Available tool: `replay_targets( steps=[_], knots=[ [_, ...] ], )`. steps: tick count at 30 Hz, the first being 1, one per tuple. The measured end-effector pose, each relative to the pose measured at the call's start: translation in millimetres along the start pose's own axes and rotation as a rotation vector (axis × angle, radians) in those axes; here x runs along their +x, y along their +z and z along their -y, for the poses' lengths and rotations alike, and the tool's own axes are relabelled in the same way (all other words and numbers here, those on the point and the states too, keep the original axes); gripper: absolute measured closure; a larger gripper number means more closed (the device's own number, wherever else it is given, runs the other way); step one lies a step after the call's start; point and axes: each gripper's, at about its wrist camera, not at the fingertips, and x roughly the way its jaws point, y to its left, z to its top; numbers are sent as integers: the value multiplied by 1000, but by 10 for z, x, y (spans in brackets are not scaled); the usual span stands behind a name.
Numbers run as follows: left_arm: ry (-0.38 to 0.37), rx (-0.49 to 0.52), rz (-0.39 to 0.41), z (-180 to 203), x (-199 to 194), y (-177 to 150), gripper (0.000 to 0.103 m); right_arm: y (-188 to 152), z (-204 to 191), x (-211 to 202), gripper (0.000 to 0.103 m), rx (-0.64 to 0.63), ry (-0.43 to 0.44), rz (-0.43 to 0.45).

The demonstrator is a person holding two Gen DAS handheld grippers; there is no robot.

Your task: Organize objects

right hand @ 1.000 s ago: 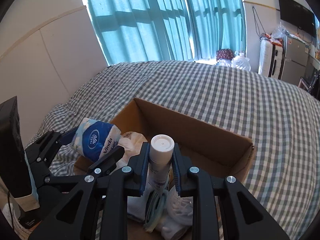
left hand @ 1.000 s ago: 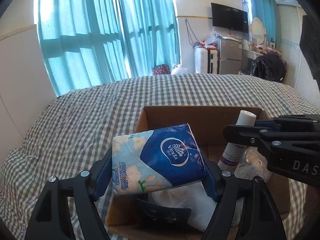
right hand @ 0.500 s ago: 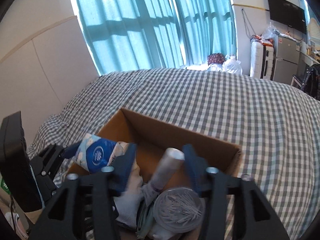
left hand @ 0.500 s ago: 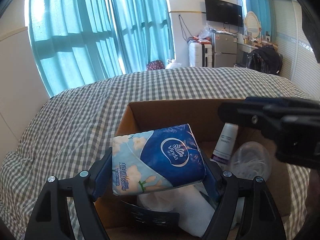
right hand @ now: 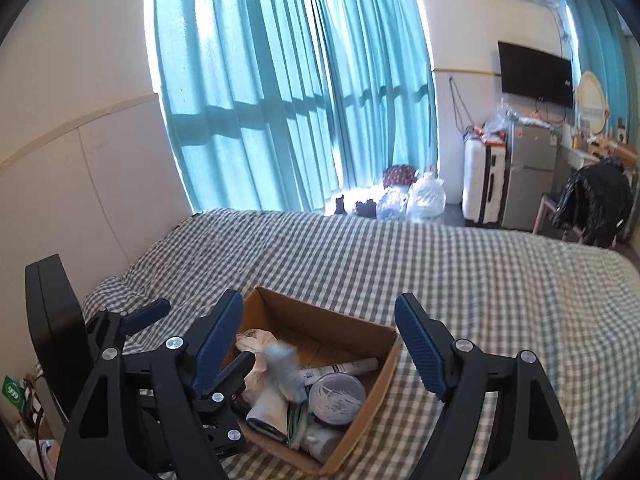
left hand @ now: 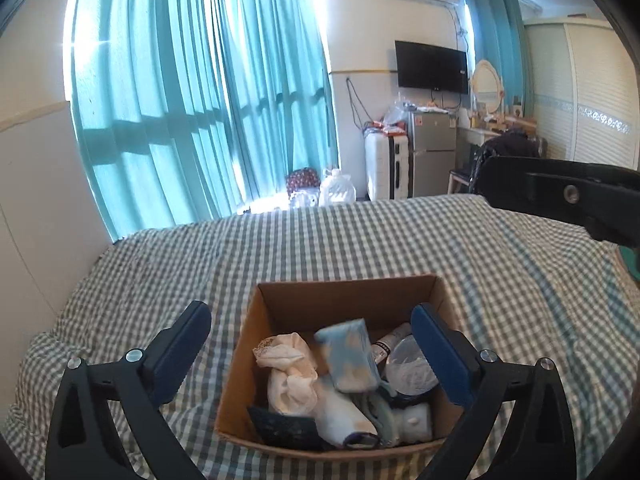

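Box (left hand: 280,304) rim sits between spread left tool (left hand: 316,344) fingers.

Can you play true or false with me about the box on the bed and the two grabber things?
1. The left gripper is squeezing the tissue pack. False: its jaws are wide open and the pack is in the cardboard box.
2. The right gripper is open and empty. True.
3. The white tube stands upright in the box. False: it lies on its side.
4. The box sits on a checked bedspread. True.
5. The round clear tub sits outside the box. False: it is inside.
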Motion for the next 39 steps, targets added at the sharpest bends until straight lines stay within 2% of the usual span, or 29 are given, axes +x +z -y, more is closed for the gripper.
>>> replay_targets(
  steps=[9,12,17,20,22,28,32,39],
  knots=[
    [24,-15,104,-66,-832,115,0,47,-248,-945,21,-13,-66,103],
    [36,-26,136,-65,-1101,85,0,-32,-319,-1234,13,-22,-103,144],
    [61,-36,199,-84,-1502,12,0,-156,-359,-1527,8,-9,-147,191],
    [99,-24,219,-73,-1669,-45,0,-250,-405,-1680,0,-4,-156,234],
    [106,-26,238,-68,-1783,-99,0,-319,-461,-1782,0,-21,-168,266],
    [111,-18,261,-24,-2006,-266,0,-543,-522,-1909,0,-55,-203,310],
    [112,-40,267,-33,-2068,-401,0,-771,-558,-1803,0,-75,-206,311],
    [100,-101,217,-97,-1918,-691,0,-1133,-492,-1559,0,-63,-229,277]
  ],
)
